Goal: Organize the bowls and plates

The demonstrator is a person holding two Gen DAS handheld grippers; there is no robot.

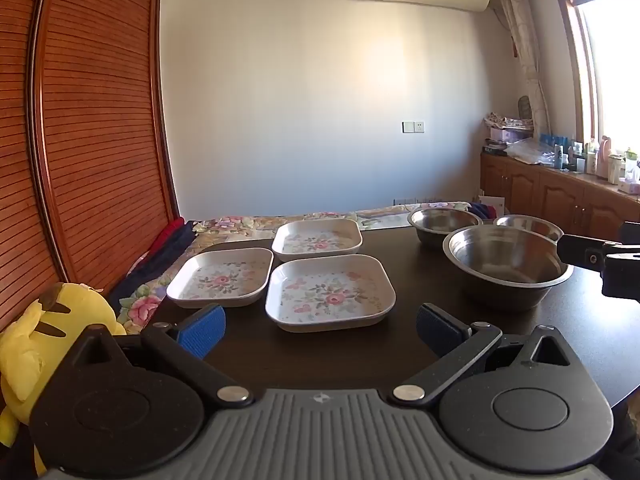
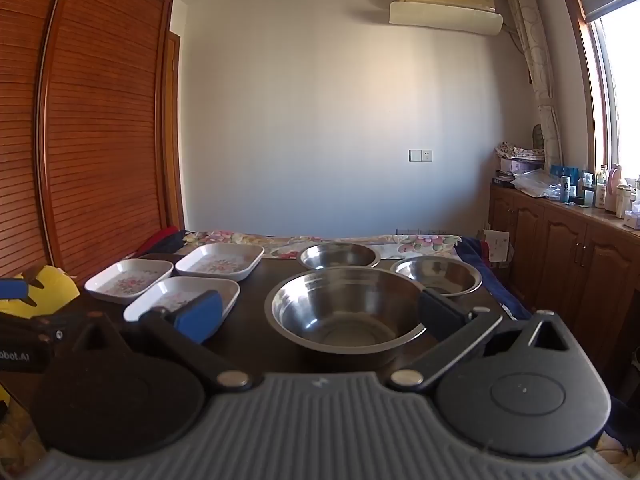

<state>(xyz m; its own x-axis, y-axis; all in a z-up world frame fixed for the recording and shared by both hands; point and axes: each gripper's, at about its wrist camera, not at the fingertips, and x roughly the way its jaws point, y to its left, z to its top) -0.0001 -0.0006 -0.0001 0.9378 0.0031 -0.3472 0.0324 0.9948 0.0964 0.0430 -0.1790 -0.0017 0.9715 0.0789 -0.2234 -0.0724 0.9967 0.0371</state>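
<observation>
Bedroom with a slatted wooden wardrobe and a bright window; the work surface is a dark table point(image 1: 328, 356) standing in front of a bed with a floral cover. On its left half lie three square floral plates, close together but not stacked: the nearest plate point(image 1: 330, 293), one to its left point(image 1: 221, 278), one behind point(image 1: 317, 239). On the right half sit three steel bowls, apart from one another: a large bowl point(image 2: 346, 312) nearest me and two smaller ones behind point(image 2: 340, 256) point(image 2: 436, 276). My left hand-held gripper point(image 1: 320, 328) is spread wide and empty, just short of the nearest plate; my right hand-held gripper point(image 2: 320, 316) is also wide and empty, its fingers flanking the large bowl with no clear contact. Judgement: plates look like light, stiff melamine with a raised rim, so pinch the rim's near edge. Bowls are thin, smooth and probably slippery; clamp across the rolled lip, one finger inside the wall. Nothing nested yet.
</observation>
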